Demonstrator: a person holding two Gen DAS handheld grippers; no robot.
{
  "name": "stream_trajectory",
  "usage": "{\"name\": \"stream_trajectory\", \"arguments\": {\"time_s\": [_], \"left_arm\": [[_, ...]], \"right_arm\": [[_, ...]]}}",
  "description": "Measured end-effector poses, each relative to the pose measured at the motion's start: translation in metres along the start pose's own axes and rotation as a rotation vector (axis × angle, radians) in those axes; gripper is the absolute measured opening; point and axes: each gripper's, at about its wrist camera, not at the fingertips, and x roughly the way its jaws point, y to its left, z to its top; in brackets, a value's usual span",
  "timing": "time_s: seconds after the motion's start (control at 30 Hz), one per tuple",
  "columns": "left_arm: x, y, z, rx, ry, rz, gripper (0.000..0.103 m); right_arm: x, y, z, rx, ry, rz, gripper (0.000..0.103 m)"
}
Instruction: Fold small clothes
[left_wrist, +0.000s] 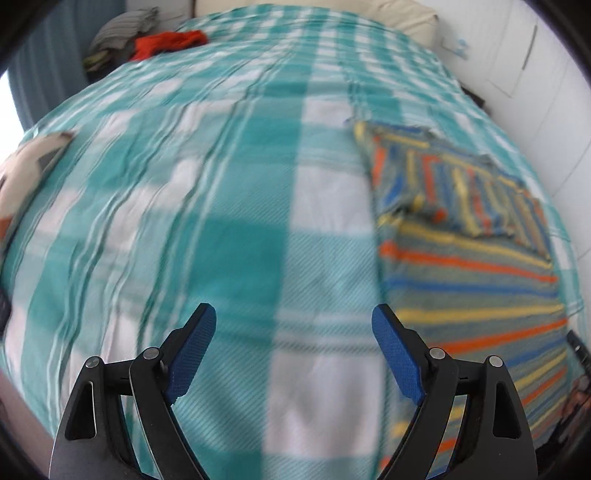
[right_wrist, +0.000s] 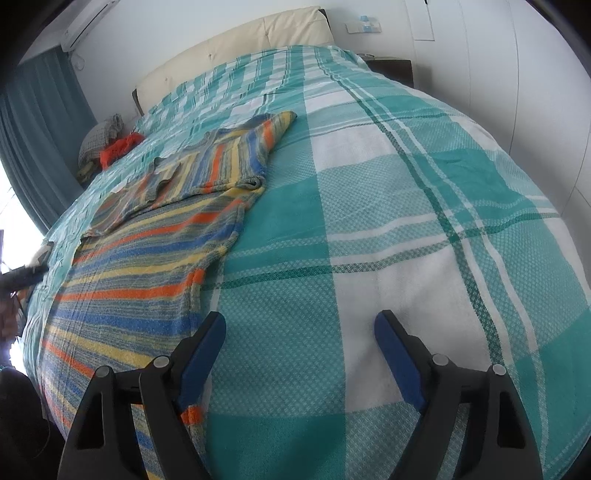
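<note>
A striped knit garment (left_wrist: 476, 280), grey with orange, blue and yellow bands, lies flat on the teal-and-white checked bedspread (left_wrist: 236, 236). Its upper part is folded over the body, with a sleeve (right_wrist: 273, 127) reaching toward the headboard. In the left wrist view it lies right of my left gripper (left_wrist: 293, 321), which is open and empty over bare bedspread. In the right wrist view the garment (right_wrist: 147, 266) lies to the left. My right gripper (right_wrist: 300, 328) is open and empty, its left finger (right_wrist: 201, 350) over the garment's right edge.
A pile of clothes with a red piece (left_wrist: 168, 42) and a grey one (right_wrist: 99, 133) sits at the bed's far left corner. A cream headboard (right_wrist: 236, 48) and white wardrobe doors (right_wrist: 517, 66) bound the bed. Teal curtains (right_wrist: 33, 122) hang left.
</note>
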Motion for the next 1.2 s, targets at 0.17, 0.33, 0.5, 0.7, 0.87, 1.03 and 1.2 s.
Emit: {"name": "stream_trajectory", "arguments": {"time_s": [0.17, 0.33, 0.5, 0.7, 0.87, 1.03, 1.2], "left_arm": [[0.000, 0.012, -0.035, -0.051, -0.020, 0.051, 0.088], [0.004, 0.008, -0.042, -0.019, -0.029, 0.097, 0.091], [0.006, 0.012, -0.044, 0.001, -0.036, 0.124, 0.093], [0.007, 0.014, -0.048, -0.002, -0.037, 0.129, 0.094], [0.006, 0.015, -0.048, -0.013, -0.031, 0.126, 0.095], [-0.021, 0.019, -0.061, -0.064, 0.003, -0.057, 0.095], [-0.030, -0.006, -0.102, -0.010, 0.148, -0.276, 0.095]], "right_arm": [[-0.005, 0.000, 0.000, 0.010, -0.008, -0.011, 0.082], [-0.006, 0.005, -0.007, -0.032, -0.003, -0.042, 0.082], [-0.003, 0.006, -0.010, -0.041, -0.014, -0.058, 0.084], [-0.002, 0.007, -0.011, -0.051, -0.021, -0.065, 0.084], [-0.002, 0.007, -0.012, -0.059, -0.022, -0.066, 0.084], [-0.008, 0.008, -0.003, -0.071, 0.042, -0.049, 0.084], [-0.049, -0.001, -0.002, 0.017, 0.109, 0.100, 0.084]]}}
